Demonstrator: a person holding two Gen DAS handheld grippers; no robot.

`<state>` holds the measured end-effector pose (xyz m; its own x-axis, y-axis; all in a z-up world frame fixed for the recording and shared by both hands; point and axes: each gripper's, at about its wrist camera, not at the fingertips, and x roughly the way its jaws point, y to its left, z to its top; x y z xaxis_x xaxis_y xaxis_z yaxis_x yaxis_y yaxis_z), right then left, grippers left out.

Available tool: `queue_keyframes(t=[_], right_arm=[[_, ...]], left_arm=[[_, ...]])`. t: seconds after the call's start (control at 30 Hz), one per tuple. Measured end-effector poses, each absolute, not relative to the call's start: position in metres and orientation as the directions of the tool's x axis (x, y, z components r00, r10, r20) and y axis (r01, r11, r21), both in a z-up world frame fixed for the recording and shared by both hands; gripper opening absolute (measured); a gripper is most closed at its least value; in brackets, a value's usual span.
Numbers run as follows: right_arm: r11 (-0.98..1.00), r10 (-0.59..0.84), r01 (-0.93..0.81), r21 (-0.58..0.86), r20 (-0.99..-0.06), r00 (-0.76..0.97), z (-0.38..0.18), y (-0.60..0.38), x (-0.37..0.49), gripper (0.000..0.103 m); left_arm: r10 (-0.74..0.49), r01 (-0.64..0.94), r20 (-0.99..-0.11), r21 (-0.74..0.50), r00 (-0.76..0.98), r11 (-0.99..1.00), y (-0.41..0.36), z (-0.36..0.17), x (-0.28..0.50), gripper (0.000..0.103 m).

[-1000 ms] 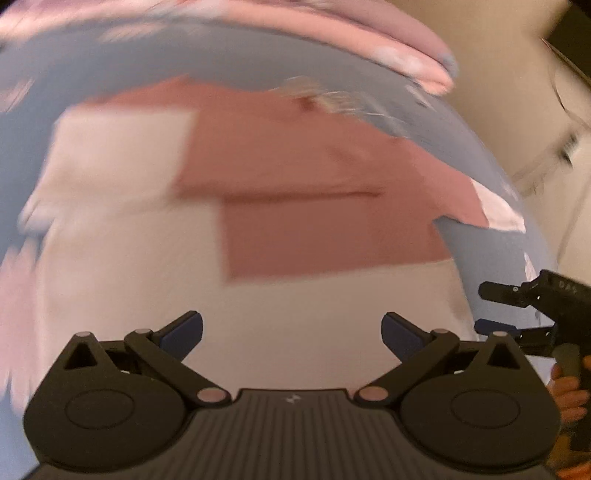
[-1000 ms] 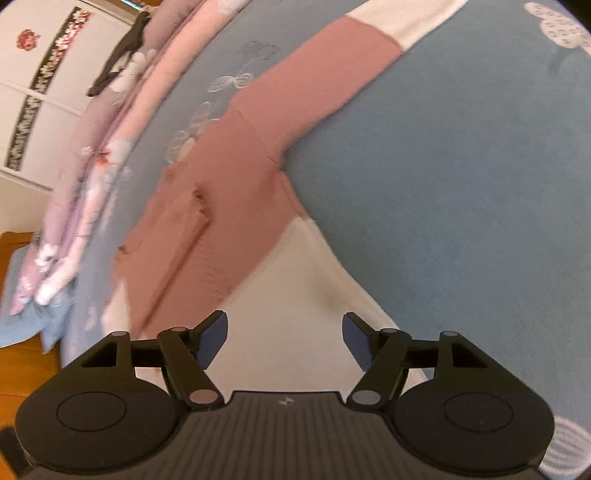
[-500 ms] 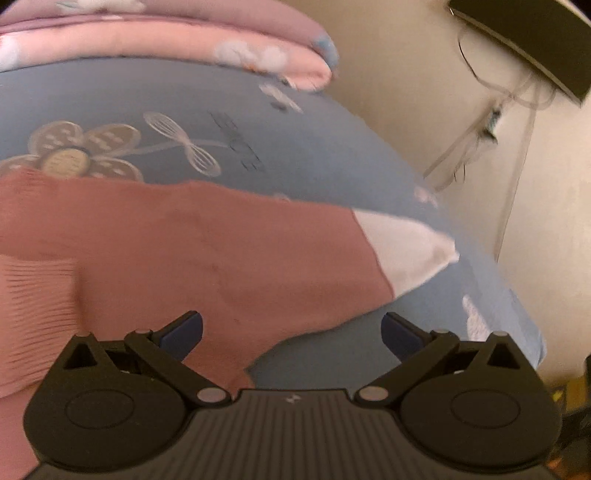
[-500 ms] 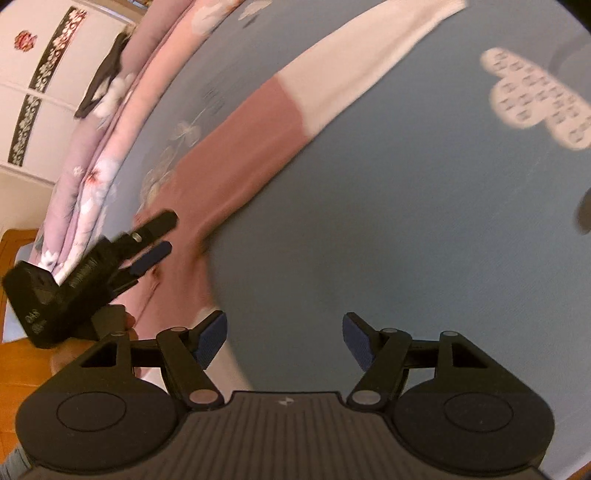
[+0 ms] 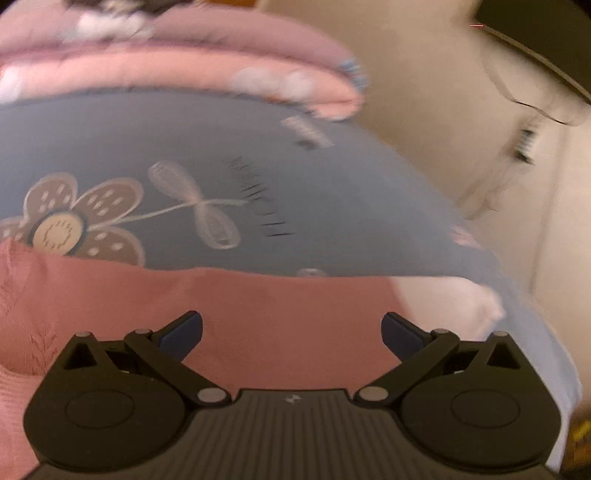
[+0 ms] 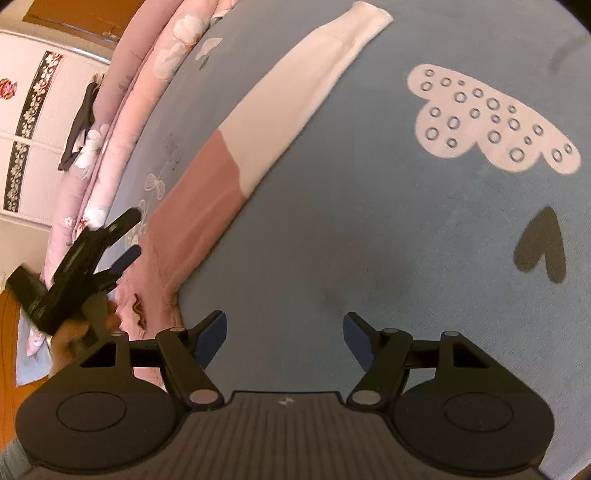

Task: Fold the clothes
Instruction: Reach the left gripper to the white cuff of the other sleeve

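A dusty-pink and white sweater lies on a blue patterned bedsheet (image 6: pixel 388 240). Its long sleeve (image 6: pixel 207 195) runs up and right in the right wrist view, pink near the body and white toward the cuff (image 6: pixel 365 18). In the left wrist view the same sleeve (image 5: pixel 258 314) crosses low, with the white cuff (image 5: pixel 450 306) at right. My left gripper (image 5: pixel 291 332) is open just above the pink sleeve, and it also shows as the left gripper (image 6: pixel 125 236) at the sleeve's near end. My right gripper (image 6: pixel 284 336) is open over bare sheet, right of the sweater.
A folded pink floral quilt (image 5: pixel 184 66) lies along the far edge of the bed, also seen as the quilt (image 6: pixel 122 122). A cream wall (image 5: pixel 443 92) with hanging cords stands past the bed's end. A white wardrobe (image 6: pixel 33 110) stands at left. A hand (image 6: pixel 70 336) holds the left gripper.
My left gripper has swung from the sweater's body out along the sleeve toward the cuff. My right gripper has moved off the sweater's hem onto bare sheet. Both stayed open.
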<state>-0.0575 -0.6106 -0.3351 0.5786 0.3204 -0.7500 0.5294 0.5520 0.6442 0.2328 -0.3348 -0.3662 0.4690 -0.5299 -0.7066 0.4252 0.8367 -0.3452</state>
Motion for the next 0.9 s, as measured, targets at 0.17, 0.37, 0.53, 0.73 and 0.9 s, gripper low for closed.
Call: queue_keyframes(t=[0.17, 0.37, 0.53, 0.73, 0.9], right_arm=[[0.519, 0.273, 0.579, 0.629, -0.763, 0.585, -0.33, -0.603, -0.07, 0.074], [0.507, 0.207, 0.622, 0.597, -0.785, 0.584, -0.315, -0.595, -0.084, 0.074], [0.513, 0.201, 0.603, 0.611, -0.769, 0.607, -0.3, -0.579, -0.086, 0.074], [0.552, 0.239, 0.559, 0.619, -0.759, 0.605, -0.306, -0.579, -0.075, 0.074], [0.523, 0.334, 0.521, 0.675, -0.724, 0.604, -0.322, -0.602, -0.059, 0.074]], left_arm=[[-0.544, 0.439, -0.706, -0.354, 0.453, 0.826, -0.34, -0.383, 0.251, 0.102], [-0.592, 0.438, -0.659, -0.411, 0.463, 0.8, -0.332, -0.362, 0.249, 0.102], [-0.622, 0.472, -0.646, -0.422, 0.443, 0.774, -0.341, -0.358, 0.244, 0.102], [-0.638, 0.471, -0.639, -0.444, 0.43, 0.762, -0.347, -0.346, 0.223, 0.102], [-0.578, 0.391, -0.671, -0.431, 0.464, 0.813, -0.348, -0.352, 0.18, 0.102]])
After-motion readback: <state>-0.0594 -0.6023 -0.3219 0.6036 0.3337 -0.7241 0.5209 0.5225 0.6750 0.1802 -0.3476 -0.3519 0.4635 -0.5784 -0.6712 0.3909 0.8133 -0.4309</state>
